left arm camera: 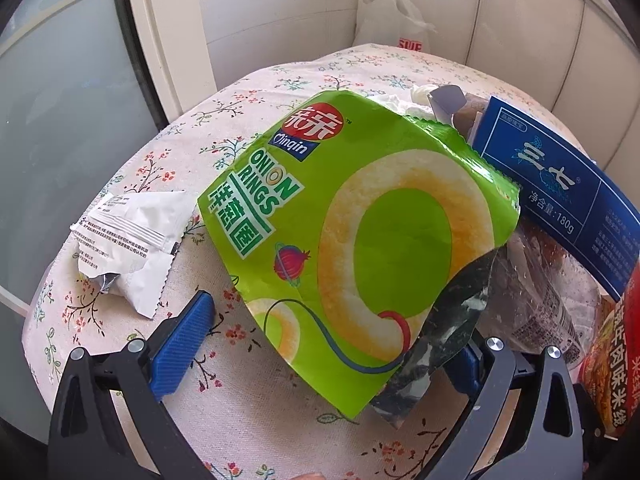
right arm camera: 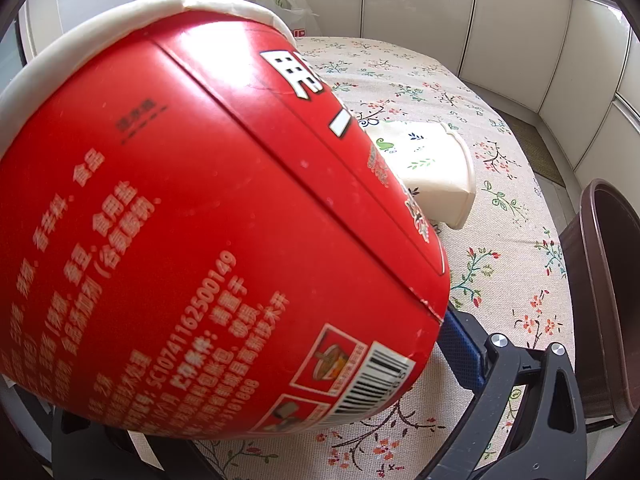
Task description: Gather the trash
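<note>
A green onion-rings bag [left arm camera: 360, 216] lies on the floral tablecloth [left arm camera: 240, 400], torn open at its lower right, where the foil lining shows. My left gripper [left arm camera: 324, 352] stands open around the bag's near edge. Its left blue pad [left arm camera: 184, 340] is clear of the bag, and the right pad is partly under the foil flap. A crumpled white wrapper [left arm camera: 128, 240] lies to the left. The right gripper [right arm camera: 256, 360] is shut on a red instant-noodle cup [right arm camera: 200, 220], tilted and off the table. Only its right blue pad [right arm camera: 460, 352] shows.
A blue box [left arm camera: 560, 192], a clear plastic wrapper [left arm camera: 540, 292] and the red cup [left arm camera: 612, 360] crowd the bag's right side. A white paper cup [right arm camera: 432, 168] lies on its side mid-table. A brown bin [right arm camera: 608, 300] stands beyond the table's right edge. A white plastic bag [right arm camera: 280, 4] sits at the back.
</note>
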Demonstrator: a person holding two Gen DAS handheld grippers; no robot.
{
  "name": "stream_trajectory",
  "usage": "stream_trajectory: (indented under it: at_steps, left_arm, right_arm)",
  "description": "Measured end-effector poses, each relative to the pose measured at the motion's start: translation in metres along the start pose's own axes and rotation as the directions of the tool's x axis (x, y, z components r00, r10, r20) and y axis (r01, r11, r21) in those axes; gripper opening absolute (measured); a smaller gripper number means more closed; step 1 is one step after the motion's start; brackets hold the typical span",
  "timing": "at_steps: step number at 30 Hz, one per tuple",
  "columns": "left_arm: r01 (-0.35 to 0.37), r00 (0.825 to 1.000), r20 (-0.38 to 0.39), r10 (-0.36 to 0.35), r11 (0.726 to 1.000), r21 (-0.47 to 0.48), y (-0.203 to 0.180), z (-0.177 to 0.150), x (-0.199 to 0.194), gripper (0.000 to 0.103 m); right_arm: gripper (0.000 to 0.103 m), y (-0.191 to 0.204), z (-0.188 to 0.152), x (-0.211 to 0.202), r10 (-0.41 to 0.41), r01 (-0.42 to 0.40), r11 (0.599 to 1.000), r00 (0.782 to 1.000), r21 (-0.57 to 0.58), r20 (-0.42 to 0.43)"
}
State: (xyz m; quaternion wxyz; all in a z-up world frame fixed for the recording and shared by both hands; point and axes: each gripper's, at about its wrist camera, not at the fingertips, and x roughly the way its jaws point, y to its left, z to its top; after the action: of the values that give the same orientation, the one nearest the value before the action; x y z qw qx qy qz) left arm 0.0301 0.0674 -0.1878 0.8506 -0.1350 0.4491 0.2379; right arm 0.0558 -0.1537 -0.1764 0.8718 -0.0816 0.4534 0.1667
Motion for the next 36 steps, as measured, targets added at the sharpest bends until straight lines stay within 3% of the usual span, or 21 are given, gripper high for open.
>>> stream_trajectory:
  at_steps: [8,14,19,24,27,30,32,36]
  left_arm:
    - [0.111,0.992,-0.056,-0.109,0.993,0.031,0.004,-0.006,-0.016,0.094]
    - [0.117,0.993,0.021,-0.120,0.987,0.106,0.004,-0.016,-0.054,0.093]
    - [0.054,0.992,0.100,-0.072,0.983,0.173,0.007,-0.027,-0.085,0.093]
    - [0.109,0.985,0.117,-0.127,0.982,0.152,0.018,-0.031,-0.112,0.093]
    - [0.143,0.971,0.166,-0.170,0.976,0.162,0.017,-0.034,-0.133,0.093]
    - [0.186,0.948,0.225,-0.227,0.965,0.187,0.014,-0.038,-0.158,0.094]
    - [0.224,0.929,0.252,-0.271,0.954,0.202,0.013,-0.039,-0.171,0.094]
    - [0.273,0.901,0.286,-0.327,0.938,0.213,0.012,-0.042,-0.193,0.094]
  right_arm:
    - [0.098,0.000,0.000,0.000,0.000,0.000,1.000,1.000,0.000,0.000]
    - [0.098,0.000,0.000,0.000,0.000,0.000,1.000,1.000,0.000,0.000]
    - [0.096,0.000,-0.005,-0.008,0.008,-0.008,1.000,1.000,0.021,-0.027]
    - [0.096,0.000,-0.013,-0.051,0.052,-0.052,0.995,0.999,0.084,0.001]
    - [0.096,-0.001,-0.018,-0.091,0.035,-0.045,0.987,0.997,0.152,0.067]
    - [0.096,0.001,-0.027,-0.133,-0.043,0.012,0.981,0.986,0.192,0.160]
    - [0.096,0.003,-0.033,-0.155,-0.099,0.053,0.976,0.973,0.213,0.211]
    - [0.096,0.014,-0.045,-0.185,-0.249,0.190,0.958,0.921,0.214,0.299]
